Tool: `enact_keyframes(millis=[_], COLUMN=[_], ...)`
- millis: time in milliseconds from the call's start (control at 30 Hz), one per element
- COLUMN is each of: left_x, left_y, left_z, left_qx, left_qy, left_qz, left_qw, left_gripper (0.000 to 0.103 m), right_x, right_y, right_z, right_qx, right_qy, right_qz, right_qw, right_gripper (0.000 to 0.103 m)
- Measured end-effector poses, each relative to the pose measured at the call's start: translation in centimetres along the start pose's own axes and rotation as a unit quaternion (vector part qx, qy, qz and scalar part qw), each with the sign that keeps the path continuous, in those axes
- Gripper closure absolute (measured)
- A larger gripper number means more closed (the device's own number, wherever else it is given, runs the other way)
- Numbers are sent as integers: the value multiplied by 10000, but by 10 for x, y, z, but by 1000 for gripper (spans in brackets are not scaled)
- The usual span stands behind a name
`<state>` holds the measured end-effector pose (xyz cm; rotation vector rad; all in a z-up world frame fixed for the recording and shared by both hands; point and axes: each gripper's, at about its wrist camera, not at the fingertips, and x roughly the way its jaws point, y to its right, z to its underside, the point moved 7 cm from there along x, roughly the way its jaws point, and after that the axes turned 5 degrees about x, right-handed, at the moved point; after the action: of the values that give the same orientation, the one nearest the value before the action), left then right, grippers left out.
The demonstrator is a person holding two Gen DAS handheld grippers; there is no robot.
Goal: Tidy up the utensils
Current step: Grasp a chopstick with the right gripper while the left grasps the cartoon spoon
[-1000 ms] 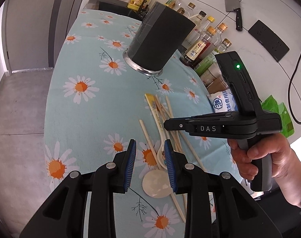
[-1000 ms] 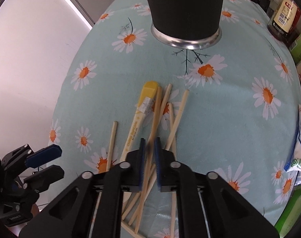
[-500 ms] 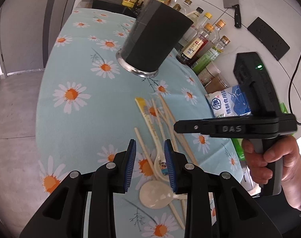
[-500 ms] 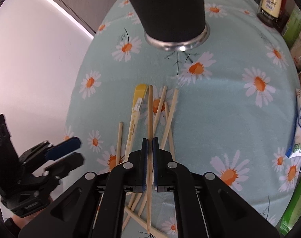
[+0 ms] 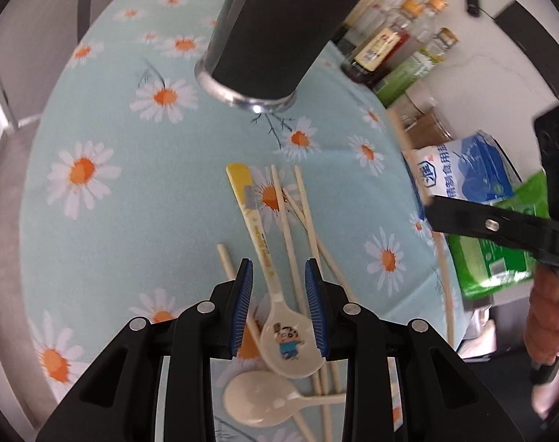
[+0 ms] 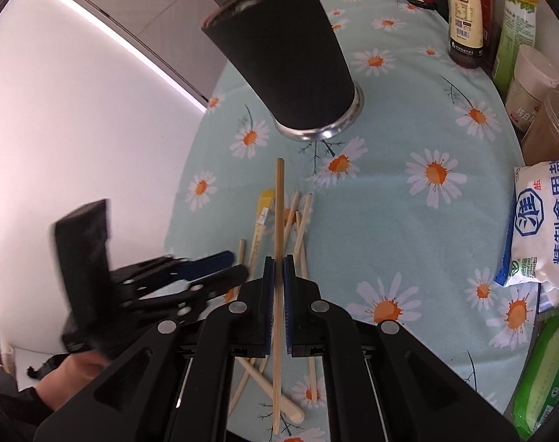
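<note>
Right gripper (image 6: 276, 276) clamped on one wooden chopstick (image 6: 278, 221), near the black utensil cup (image 6: 279, 62). Left gripper (image 5: 279, 294) part-open, empty, straddling cartoon spoon (image 5: 290, 335).

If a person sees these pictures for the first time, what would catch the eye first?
Probably the tall black cup standing on the daisy tablecloth, with loose chopsticks and spoons in front of it. Next, the right hand-held gripper, shut on one chopstick.
</note>
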<state>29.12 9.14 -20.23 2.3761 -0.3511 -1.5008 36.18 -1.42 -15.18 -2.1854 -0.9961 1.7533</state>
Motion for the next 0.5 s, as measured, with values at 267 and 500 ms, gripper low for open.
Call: enact_keyframes(millis=[267,500], left_x=[16,23], left_y=[-2,2], left_z=[-4,-12], left_qx=[-246,-29], left_qy=[-384,-760], left_qz=[-365,-787], left_qw=[9983,9940], left_gripper=[75,86], right_x=[-17,-26], right_y=[13,28], right_z=[-3,-4], right_qx=[63,183], right_qy=[91,140], right_qz=[-361,-624], right_qw=[9993,9978], right_gripper=[97,97])
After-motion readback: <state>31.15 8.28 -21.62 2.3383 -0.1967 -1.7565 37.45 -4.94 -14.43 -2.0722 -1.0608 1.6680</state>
